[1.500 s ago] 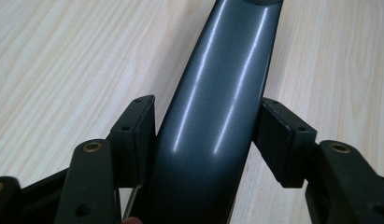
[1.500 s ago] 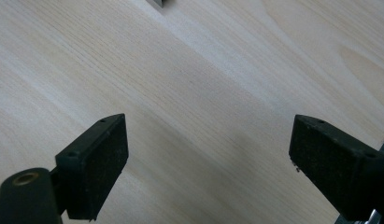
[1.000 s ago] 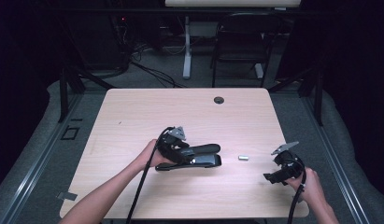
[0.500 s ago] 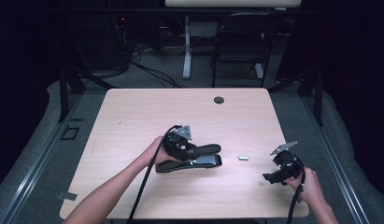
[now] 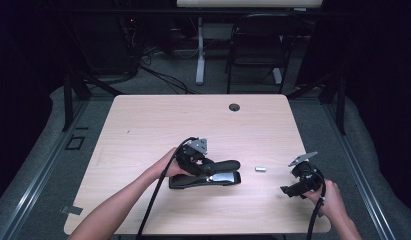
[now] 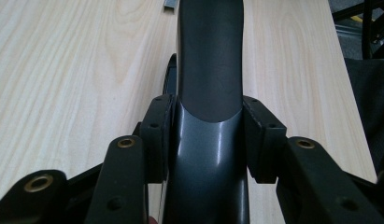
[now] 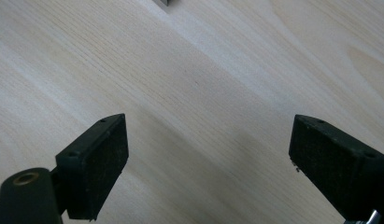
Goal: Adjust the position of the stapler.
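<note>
A black and grey stapler [image 5: 224, 178] lies at the table's front middle, its upper arm [image 5: 228, 164] raised off the base. My left gripper [image 5: 209, 168] has just been closing and is shut on that arm. In the left gripper view the pads [image 6: 157, 135] press both sides of the stapler arm [image 6: 209, 56]. A small silver staple strip [image 5: 261, 169] lies to the stapler's right, also at the top edge [image 6: 171, 3] beyond the arm. My right gripper [image 5: 288, 190] hovers near the table's right front, open over bare wood [image 7: 213, 158]. The staple strip [image 7: 164, 2] is just ahead of it.
The light wooden table [image 5: 143, 130] has a dark cable hole [image 5: 234, 107] near its far edge. A black chair [image 5: 255, 40] and a white desk leg [image 5: 199, 55] stand on the floor behind. Cables trail from both grippers off the front edge.
My left gripper has slid a little to the right along the stapler and closed on its upper arm. The right gripper has stayed put.
</note>
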Motion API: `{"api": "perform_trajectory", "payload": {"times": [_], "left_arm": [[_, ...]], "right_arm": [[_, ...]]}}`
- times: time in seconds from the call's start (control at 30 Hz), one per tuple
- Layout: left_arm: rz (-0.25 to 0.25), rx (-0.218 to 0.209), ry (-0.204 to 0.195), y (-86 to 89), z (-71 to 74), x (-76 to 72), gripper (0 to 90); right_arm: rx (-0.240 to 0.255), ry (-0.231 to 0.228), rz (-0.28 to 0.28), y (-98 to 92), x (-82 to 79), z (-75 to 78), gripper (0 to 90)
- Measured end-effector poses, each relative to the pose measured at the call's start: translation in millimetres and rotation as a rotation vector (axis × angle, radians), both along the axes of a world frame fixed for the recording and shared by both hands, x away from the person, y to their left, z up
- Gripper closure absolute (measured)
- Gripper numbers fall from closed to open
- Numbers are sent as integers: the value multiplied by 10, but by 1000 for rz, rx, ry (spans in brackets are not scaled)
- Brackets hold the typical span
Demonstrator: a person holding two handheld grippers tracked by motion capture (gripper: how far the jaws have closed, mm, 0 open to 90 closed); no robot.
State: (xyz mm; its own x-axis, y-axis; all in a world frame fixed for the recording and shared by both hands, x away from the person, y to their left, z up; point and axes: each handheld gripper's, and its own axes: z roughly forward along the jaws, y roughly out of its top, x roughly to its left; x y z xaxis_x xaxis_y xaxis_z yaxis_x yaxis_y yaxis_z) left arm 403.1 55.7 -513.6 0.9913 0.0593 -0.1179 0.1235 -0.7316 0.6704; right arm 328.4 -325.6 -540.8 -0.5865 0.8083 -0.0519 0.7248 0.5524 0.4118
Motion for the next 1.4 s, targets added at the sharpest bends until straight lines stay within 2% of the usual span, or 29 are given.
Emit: {"api": "perform_trajectory", "payload": {"times": [0.13, 0.2, 0.27, 0.3, 0.37, 0.4, 0.5, 0.53, 0.57, 0.6, 0.63, 0.67, 0.7, 0.77, 0.87, 0.97, 1.0, 1.03, 1.23, 1.4], "left_arm": [[-1, -9, 2, 2, -7, 1, 582], [0, -9, 1, 2, -7, 0, 580], [17, -16, 34, 6, -5, 14, 559], [25, -14, 29, 1, 0, 8, 520], [59, -7, 22, -6, 23, -8, 372], [78, -24, 18, 2, 35, -20, 323], [129, -46, -2, 56, 100, -57, 176], [150, -53, -12, 93, 131, -77, 152], [166, -60, -22, 121, 150, -98, 155], [172, -58, -27, 147, 170, -112, 144], [201, -65, -45, 190, 197, -142, 134], [219, -77, -46, 215, 206, -156, 121], [238, -78, -49, 249, 223, -171, 107], [303, -90, -59, 309, 238, -209, 63], [360, -85, -74, 361, 249, -256, 15], [406, -91, -87, 405, 264, -314, 2], [406, -91, -87, 405, 264, -314, 2], [441, -106, -96, 425, 270, -354, 2], [509, -120, -130, 467, 273, -475, 1], [526, -120, -151, 505, 290, -550, 0]], "right_arm": [[21, -5, -1, 14, -6, -2, 115], [11, -5, 3, 17, -6, 4, 115], [25, -6, 11, 32, -6, 6, 115], [25, -5, 13, 33, -8, 10, 115], [16, -18, 9, 34, -15, 21, 114], [37, -22, 7, 36, -20, 22, 113], [41, -35, 3, 27, -27, 48, 109], [63, -46, -11, 37, -36, 40, 106], [45, -43, -1, 35, -35, 61, 103], [62, -42, -1, 45, -39, 62, 102], [64, -49, 2, 48, -40, 64, 100], [52, -49, 7, 53, -42, 75, 95], [61, -49, 7, 63, -45, 80, 92], [53, -49, 10, 82, -46, 87, 85], [69, -53, 11, 110, -49, 91, 70], [65, -58, 14, 133, -52, 99, 49], [58, -60, 13, 137, -53, 101, 42], [59, -60, 13, 140, -52, 100, 36], [56, -60, 12, 146, -51, 100, 14], [57, -63, 17, 154, -51, 91, 6]]}}
